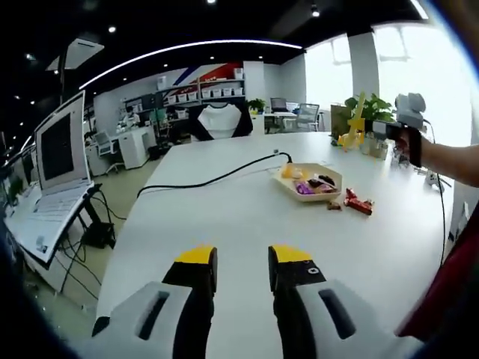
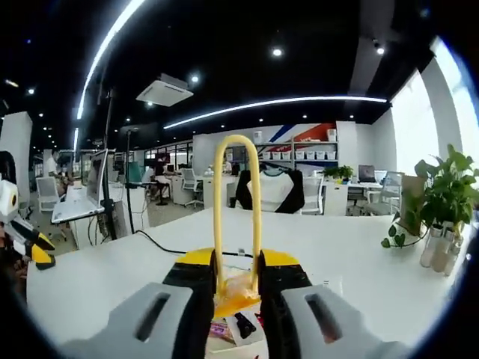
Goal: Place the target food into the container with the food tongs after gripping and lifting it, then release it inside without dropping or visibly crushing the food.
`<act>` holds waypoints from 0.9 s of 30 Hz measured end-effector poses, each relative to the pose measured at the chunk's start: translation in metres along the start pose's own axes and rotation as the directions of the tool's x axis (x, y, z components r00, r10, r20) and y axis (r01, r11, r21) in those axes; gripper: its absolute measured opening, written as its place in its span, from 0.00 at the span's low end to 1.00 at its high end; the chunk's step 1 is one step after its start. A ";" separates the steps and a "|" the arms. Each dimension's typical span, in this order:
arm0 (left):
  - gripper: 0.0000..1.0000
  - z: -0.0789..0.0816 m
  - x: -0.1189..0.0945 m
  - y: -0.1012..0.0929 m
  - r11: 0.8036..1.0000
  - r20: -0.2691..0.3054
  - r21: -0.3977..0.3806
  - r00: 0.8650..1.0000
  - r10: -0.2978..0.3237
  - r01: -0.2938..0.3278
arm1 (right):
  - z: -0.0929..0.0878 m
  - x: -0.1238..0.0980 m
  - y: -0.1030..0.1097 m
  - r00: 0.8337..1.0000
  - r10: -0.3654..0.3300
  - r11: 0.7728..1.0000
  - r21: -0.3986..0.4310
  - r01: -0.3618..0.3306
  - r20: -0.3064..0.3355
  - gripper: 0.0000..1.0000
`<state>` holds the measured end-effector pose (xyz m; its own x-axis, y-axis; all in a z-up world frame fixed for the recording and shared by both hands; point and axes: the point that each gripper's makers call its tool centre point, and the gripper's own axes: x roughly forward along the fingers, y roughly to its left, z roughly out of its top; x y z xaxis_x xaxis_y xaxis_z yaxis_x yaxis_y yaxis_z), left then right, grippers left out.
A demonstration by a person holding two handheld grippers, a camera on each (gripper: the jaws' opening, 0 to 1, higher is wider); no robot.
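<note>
Yellow food tongs [image 2: 236, 217] are clamped between the right gripper [image 2: 236, 288] jaws, nearly closed around a yellowish food piece [image 2: 238, 293]. Below sits the container [image 2: 238, 329]. The left gripper [image 1: 243, 278] is held open above the white table [image 1: 224, 217].

White tabletop [image 1: 224, 217] with a black cable [image 1: 209, 179] running across it from the left edge toward the middle. Open laptop [image 1: 56, 161] on a stand left of the tabletop, more cables [image 1: 93, 217] hanging under it. Potted plant [image 1: 370, 108] at the far right edge by the bright windows [image 1: 397, 60]; in the right gripper view the plant [image 2: 441, 191] sits next to glass bottles [image 2: 441, 250]. Black chair with white shirt [image 1: 219, 120] draped on it at the far end. Shelves with white bins [image 1: 202, 91] on the back wall. Curved ceiling light strip [image 2: 277, 105], ceiling AC unit [image 2: 165, 91]. Office desks and chairs [image 2: 176, 187] in the background.
</note>
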<state>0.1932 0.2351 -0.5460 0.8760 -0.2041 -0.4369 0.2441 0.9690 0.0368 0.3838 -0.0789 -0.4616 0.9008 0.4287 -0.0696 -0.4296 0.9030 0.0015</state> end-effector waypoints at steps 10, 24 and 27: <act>0.28 -0.006 -0.034 0.021 0.992 0.020 -0.083 0.996 0.092 -0.090 | 0.010 0.047 -0.012 1.000 -0.009 1.000 0.000 0.009 0.012 0.17; 0.27 -0.016 -0.035 0.014 0.991 -0.007 -0.083 0.995 0.104 -0.104 | 0.010 0.063 -0.021 0.999 0.037 0.999 -0.014 -0.037 0.015 0.23; 0.27 -0.013 -0.030 0.010 0.993 -0.005 -0.076 0.996 0.092 -0.092 | 0.015 0.055 -0.020 0.998 0.054 0.999 -0.006 -0.054 0.018 0.23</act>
<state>0.1640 0.2528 -0.5440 0.8927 -0.1138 -0.4360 0.1302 0.9915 0.0080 0.4431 -0.0733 -0.4509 0.8773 0.4772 -0.0517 -0.4778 0.8784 -0.0003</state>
